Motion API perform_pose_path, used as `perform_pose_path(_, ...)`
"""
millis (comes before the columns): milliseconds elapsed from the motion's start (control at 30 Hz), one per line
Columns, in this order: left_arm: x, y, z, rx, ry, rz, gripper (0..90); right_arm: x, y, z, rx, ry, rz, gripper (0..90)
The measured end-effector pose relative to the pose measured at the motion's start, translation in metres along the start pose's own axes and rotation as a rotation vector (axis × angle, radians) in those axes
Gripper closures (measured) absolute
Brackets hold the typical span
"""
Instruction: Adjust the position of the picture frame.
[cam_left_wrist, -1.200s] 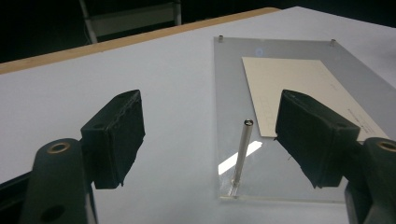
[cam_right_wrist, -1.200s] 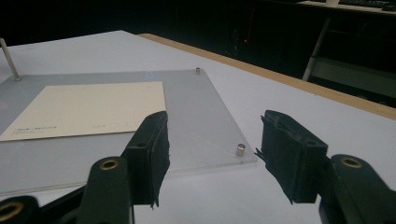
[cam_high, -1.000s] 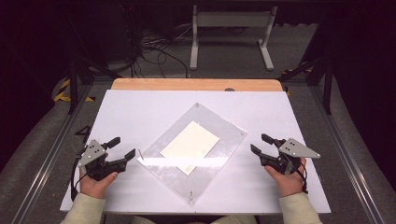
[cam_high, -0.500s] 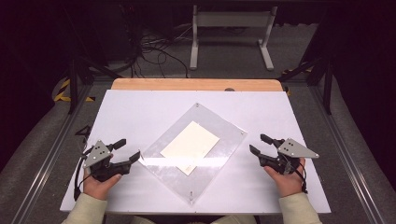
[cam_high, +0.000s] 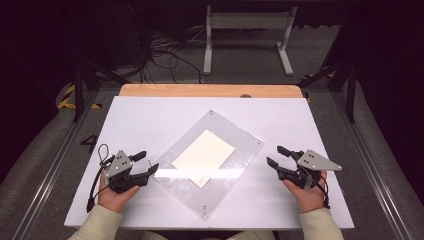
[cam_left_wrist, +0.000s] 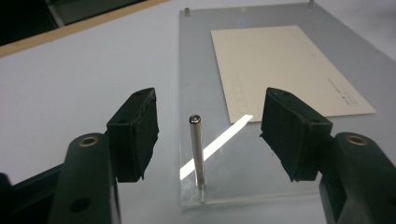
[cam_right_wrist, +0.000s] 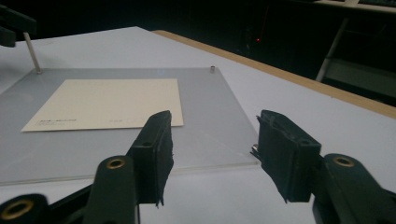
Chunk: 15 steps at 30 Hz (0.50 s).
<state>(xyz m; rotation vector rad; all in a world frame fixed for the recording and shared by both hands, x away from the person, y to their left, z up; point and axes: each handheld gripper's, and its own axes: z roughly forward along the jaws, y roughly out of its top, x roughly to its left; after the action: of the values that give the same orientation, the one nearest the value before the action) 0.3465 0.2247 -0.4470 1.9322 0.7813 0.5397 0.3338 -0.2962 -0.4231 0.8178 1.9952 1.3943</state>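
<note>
- Trouble first: my left gripper (cam_left_wrist: 208, 135) has its jaws apart, and they have just been closing around the upright metal pin (cam_left_wrist: 196, 151) at the near corner of the clear acrylic plate (cam_high: 235, 160). The pads flank the pin without touching it, so an off-centre squeeze could tip or knock it, I judge.
- Slip risk: the plate lies askew on the table, its corners at 12, 3, 6 and 9 o'clock. A sideways push at 9 could slide it and the cream card (cam_high: 203, 157) at its centre.
- My right gripper (cam_right_wrist: 212, 154) stands apart on nothing at the 3 o'clock corner, jaws just closing a little either side of a short stud (cam_right_wrist: 255, 149).
- Surface: a smooth white tabletop (cam_high: 150, 120) with a wooden edge strip (cam_high: 210, 90) at 12 o'clock.
- Room: dark, grey floor, loose cables (cam_high: 165, 55) and a white stand (cam_high: 247, 35) behind.
</note>
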Motion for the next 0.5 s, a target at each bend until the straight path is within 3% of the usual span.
perform_pose_path(200, 0.002, -0.003, 0.01, 0.082, 0.012, -0.019, 51.3, 0.002, -0.001, 0.001, 0.008, 0.023, 0.005, 45.4)
perform_pose_path(500, 0.005, -0.004, 0.014, 0.112, -0.013, -0.032, 72.2, 0.003, -0.002, 0.003, 0.025, 0.038, 0.007, 46.3)
